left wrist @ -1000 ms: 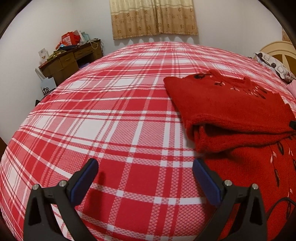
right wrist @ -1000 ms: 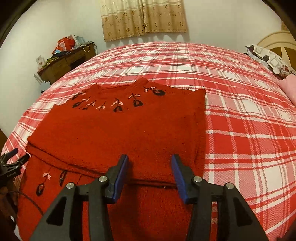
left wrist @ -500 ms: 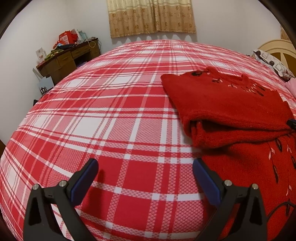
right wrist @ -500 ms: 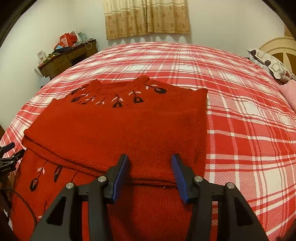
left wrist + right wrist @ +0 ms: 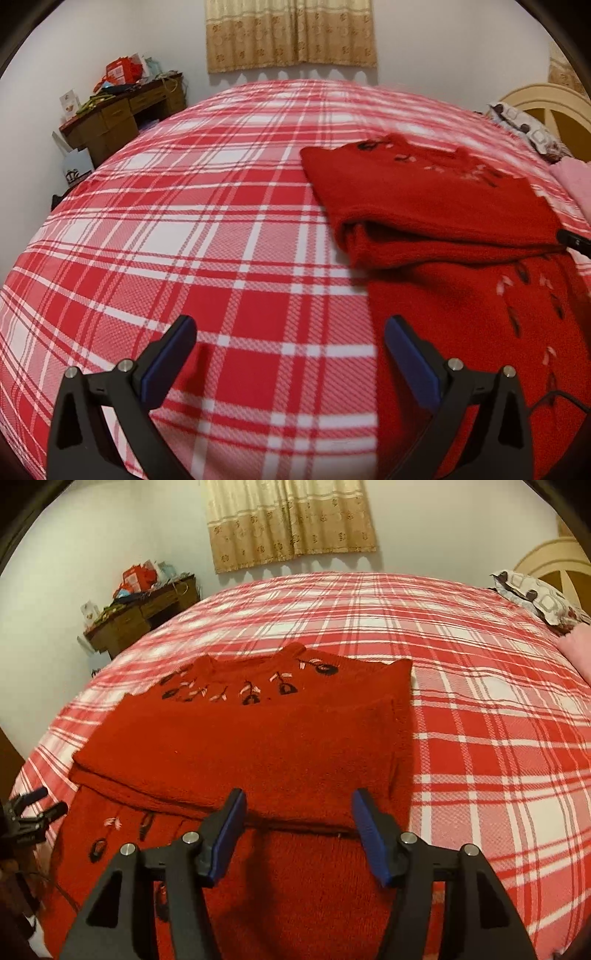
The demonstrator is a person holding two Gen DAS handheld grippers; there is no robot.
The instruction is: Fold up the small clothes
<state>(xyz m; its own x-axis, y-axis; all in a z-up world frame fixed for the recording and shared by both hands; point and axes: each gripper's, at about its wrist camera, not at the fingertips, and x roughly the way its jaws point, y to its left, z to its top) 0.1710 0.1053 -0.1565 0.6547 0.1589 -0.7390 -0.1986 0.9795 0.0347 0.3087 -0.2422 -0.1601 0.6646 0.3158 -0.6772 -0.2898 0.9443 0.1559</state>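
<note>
We see the red sweater (image 5: 258,746) lying partly folded on the plaid bedsheet (image 5: 498,738), its embroidered collar toward twelve o'clock. Our right gripper (image 5: 297,829) hovers over the folded edge; its jaws have just been opening and stand apart, pads seemingly clear of the knit, though the fold runs between them. Our left gripper (image 5: 290,354) stands wide open over bare sheet, the sweater at its two o'clock, hem just beside the right finger (image 5: 410,358). A desk (image 5: 122,114) sits at ten o'clock.
</note>
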